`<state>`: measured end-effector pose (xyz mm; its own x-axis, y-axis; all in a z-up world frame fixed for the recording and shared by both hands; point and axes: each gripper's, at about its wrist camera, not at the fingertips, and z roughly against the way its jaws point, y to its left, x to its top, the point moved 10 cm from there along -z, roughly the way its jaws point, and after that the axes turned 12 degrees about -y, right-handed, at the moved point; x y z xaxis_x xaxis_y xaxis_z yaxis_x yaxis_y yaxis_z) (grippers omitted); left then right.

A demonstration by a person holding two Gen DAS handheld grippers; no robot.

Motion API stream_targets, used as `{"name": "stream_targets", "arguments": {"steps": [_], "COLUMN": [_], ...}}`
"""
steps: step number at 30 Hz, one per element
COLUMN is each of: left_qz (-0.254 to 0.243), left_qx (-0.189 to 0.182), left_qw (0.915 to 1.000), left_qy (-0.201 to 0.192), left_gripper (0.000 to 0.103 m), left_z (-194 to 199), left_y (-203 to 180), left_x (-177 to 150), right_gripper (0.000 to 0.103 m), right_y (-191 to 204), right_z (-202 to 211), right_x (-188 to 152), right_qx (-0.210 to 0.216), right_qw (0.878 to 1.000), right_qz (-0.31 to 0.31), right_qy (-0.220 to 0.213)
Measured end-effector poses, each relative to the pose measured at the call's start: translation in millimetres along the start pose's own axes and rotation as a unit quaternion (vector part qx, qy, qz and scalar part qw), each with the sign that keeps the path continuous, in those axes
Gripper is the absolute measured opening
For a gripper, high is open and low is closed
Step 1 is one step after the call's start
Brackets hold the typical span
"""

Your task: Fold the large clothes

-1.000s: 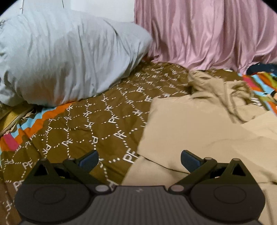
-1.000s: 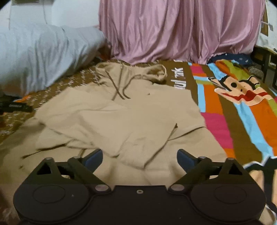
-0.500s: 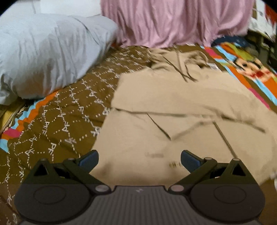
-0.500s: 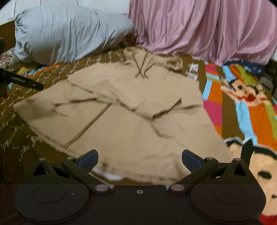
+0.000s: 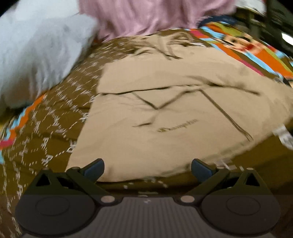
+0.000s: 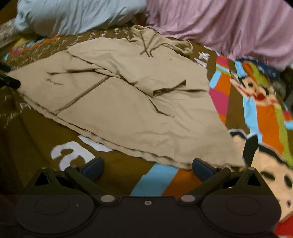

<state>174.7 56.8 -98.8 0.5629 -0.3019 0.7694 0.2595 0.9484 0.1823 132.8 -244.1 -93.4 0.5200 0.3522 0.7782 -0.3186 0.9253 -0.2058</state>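
Left wrist view: the left tool (image 5: pixel 147 167) has its two blue-tipped fingers (image 5: pixel 94 168) spread wide apart with nothing between them, poised above the near hem of a beige hoodie (image 5: pixel 174 113). The picture is motion-blurred. The hoodie lies flat on a brown patterned bedspread (image 5: pixel 55 131), filling the frame from centre to 3 o'clock, its hood and drawstrings at 12 o'clock. A small embroidered logo (image 5: pixel 178 127) shows near the centre, too blurred to read. A grey pillow (image 5: pixel 40 51) sits at 10 o'clock, and a pink curtain (image 5: pixel 146 16) hangs at 12 o'clock.

Right wrist view: the right tool (image 6: pixel 147 167) is also spread apart and holds nothing, hovering over the bedspread (image 6: pixel 36 135) just short of the hoodie's (image 6: pixel 146 102) bottom hem. The hoodie stretches from 9 o'clock to the centre, both sleeves folded across the chest, the hood (image 6: pixel 157 38) at 12 o'clock. A colourful cartoon monkey print (image 6: pixel 256 91) covers the bedspread at 3 o'clock. The pillow (image 6: pixel 73 16) lies at 11 o'clock, the curtain (image 6: pixel 228 27) at 1 o'clock.
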Motion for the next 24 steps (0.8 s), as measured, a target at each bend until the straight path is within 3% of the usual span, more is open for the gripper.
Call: {"name": "stream_targets", "arguments": {"steps": [4,9,12,13,14,16,20,24], "left_qz": [-0.052,-0.131,-0.141,-0.137,-0.131,-0.125,-0.138,-0.130], "left_qx": [-0.022,-0.019,-0.016,-0.015,-0.011,-0.002,0.041,0.065], "left_qw": [0.9983,0.9911,0.9897,0.9903,0.9912,0.9920,0.9895,0.9893], "left_qy": [-0.016,-0.015,-0.017,-0.016,-0.016,-0.015,-0.010,-0.009], "left_gripper": [0.103,0.102,0.102,0.103,0.103,0.103,0.103,0.102], "left_z": [5,5,4,3,2,0,-12,-15], "left_y": [-33,-60,-64,-62,-61,-59,-47,-34], "left_x": [-1,-10,-13,-13,-12,-11,-9,-5], "right_gripper": [0.102,0.093,0.088,0.080,0.060,0.036,0.022,0.014], "right_y": [2,8,7,6,5,2,-13,-31], "right_z": [-16,-26,-19,-18,-19,-23,-21,-3], "right_x": [5,11,14,14,14,15,30,56], "right_qx": [-0.019,-0.017,-0.024,-0.026,-0.025,-0.015,-0.007,0.007], "right_qw": [0.998,0.995,0.993,0.992,0.992,0.996,0.998,0.986], "right_qz": [0.051,0.094,0.114,0.118,0.115,0.081,-0.023,-0.134], "right_qy": [-0.021,-0.029,-0.034,-0.036,-0.036,-0.031,-0.054,-0.101]}}
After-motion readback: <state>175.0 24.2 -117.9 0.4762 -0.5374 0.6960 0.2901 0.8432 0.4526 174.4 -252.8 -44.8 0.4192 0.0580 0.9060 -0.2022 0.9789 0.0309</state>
